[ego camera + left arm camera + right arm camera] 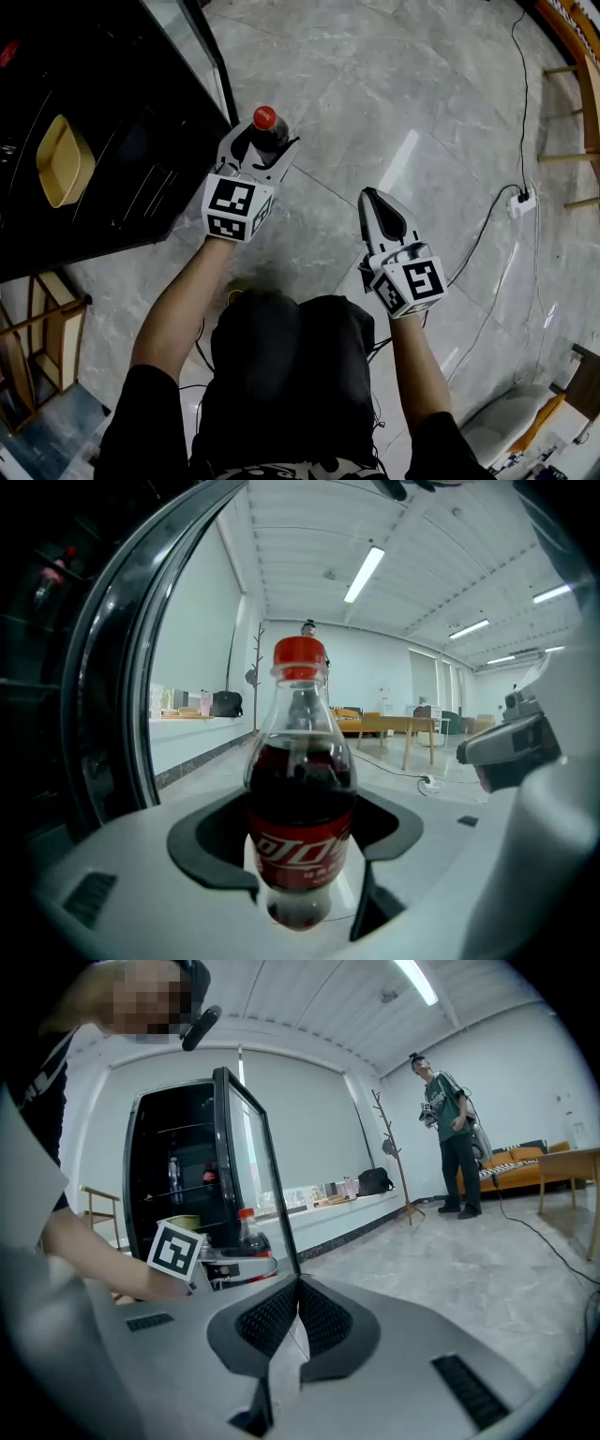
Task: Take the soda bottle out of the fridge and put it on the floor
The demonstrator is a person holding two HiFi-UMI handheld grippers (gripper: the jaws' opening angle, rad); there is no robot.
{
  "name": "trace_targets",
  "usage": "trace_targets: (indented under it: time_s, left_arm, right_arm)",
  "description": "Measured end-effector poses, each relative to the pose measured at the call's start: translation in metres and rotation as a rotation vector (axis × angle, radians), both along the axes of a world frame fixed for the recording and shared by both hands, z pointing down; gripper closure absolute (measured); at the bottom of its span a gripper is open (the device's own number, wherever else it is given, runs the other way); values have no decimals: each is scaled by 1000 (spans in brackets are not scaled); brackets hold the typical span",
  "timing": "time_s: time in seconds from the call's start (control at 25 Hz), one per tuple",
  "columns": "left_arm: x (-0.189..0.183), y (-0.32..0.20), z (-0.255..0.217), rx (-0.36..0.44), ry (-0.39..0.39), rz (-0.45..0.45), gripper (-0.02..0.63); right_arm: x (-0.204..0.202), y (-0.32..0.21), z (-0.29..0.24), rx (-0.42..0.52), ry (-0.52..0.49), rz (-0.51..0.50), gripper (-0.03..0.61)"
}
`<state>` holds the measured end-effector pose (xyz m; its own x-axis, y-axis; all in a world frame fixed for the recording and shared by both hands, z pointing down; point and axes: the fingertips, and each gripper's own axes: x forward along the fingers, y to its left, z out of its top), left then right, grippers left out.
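Note:
My left gripper [260, 150] is shut on a soda bottle [266, 131] with a red cap, dark cola and a red label. The bottle [300, 789] stands upright between the dark pads in the left gripper view, held in the air just outside the black fridge [84, 122]. The fridge's glass door [202, 47] stands open beside it. My right gripper [378, 208] hangs to the right over the grey floor, its jaws pressed together with nothing in them. In the right gripper view, the right gripper [298, 1321] faces the fridge [178, 1176] and the held bottle [251, 1237].
A yellow bowl [64, 159] rests on a fridge shelf. A wooden rack [37, 347] stands at the lower left. A power strip [521, 202] with cables lies on the floor at right, near wooden chair legs [572, 112]. A person [455, 1138] stands far back.

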<state>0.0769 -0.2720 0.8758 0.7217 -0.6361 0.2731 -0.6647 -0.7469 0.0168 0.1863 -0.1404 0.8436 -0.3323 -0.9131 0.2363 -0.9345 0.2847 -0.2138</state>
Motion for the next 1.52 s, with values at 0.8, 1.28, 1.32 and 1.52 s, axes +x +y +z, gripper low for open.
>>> trace_targets:
  time_s: [0.8, 1.28, 1.32, 1.52]
  left_arm:
    - [18, 9, 185, -7, 5, 38, 305]
    - [36, 22, 237, -10, -35, 106, 304]
    - [36, 23, 240, -8, -39, 106, 304]
    - [39, 28, 242, 14, -45, 125, 304]
  right_arm:
    - [23, 3, 161, 1, -7, -15, 554]
    - [28, 15, 211, -50, -24, 19, 554]
    - [28, 16, 213, -51, -25, 19, 554]
    - [30, 19, 217, -57, -29, 28, 554]
